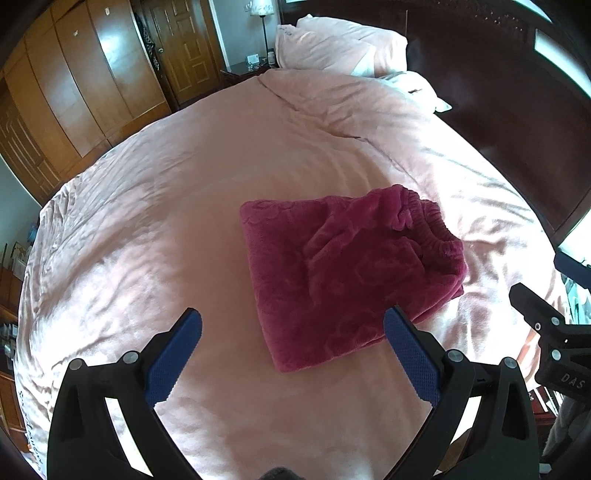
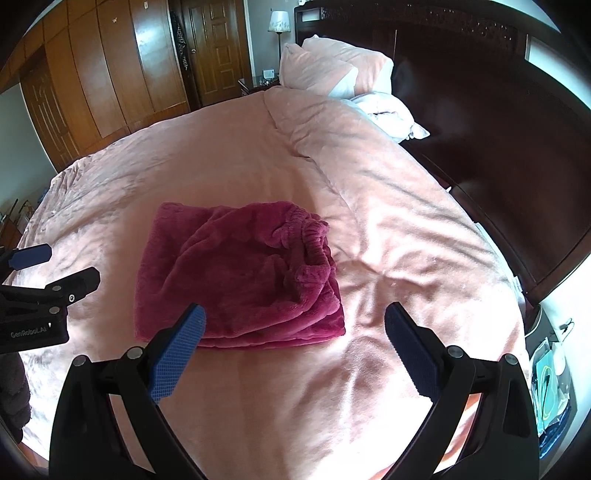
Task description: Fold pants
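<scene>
While pants (image 1: 347, 280) lie folded, left gripper (image 1: 291, 332), right gripper (image 2: 295, 325) gape; only right view shows layered edge.

A bed (image 1: 155, 221) with a pink cover carries folded dark red pants (image 1: 332, 273) and pillows (image 1: 332, 44) near the headboard.

One pants (image 1: 343, 280), two pillows (image 1: 332, 44), two tools (image 1: 291, 325).

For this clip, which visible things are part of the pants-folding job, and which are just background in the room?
Part of the job:
- folded maroon pants, lying on the bed
- left tongs, open, empty
- right tongs, open, empty
- pink bedspread, the work surface

Just lying about:
- pillows
- bedside lamp
- wooden wardrobe
- dark headboard
</scene>
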`<state>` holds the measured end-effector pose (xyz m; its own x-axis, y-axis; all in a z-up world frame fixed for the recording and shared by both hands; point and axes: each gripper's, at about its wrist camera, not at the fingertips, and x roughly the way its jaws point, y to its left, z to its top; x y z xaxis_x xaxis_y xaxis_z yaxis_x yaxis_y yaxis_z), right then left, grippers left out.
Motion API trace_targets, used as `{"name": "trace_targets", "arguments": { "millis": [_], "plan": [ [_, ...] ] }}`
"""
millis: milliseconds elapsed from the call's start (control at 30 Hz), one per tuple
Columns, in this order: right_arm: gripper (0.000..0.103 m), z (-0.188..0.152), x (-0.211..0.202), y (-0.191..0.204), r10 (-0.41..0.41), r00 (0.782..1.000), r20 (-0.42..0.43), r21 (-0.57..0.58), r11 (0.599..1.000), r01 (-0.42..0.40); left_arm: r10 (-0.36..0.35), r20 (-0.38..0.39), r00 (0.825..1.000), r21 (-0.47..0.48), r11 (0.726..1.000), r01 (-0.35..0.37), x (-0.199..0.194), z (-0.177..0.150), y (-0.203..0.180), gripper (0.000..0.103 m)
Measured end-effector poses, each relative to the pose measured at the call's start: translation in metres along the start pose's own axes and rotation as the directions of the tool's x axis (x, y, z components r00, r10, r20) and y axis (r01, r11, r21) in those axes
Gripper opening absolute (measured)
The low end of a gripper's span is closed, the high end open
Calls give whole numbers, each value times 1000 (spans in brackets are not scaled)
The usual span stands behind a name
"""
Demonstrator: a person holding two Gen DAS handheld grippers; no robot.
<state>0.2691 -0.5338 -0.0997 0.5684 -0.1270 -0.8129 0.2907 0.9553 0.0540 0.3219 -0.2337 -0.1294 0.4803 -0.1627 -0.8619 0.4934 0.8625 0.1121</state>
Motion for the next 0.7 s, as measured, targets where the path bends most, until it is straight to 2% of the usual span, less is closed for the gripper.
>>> {"name": "trace_targets", "arguments": {
  "millis": [367,700],
  "plan": [
    [99,3,13,2,-12,1000,-17,8,1000,12,8,30,1000,27,1000,-9,5,2,5,98],
    [99,1,15,10,-27,999,-31,10,1000,27,-6,0,1000,5,1000,6,11,-1,16,98]
  ]
}}
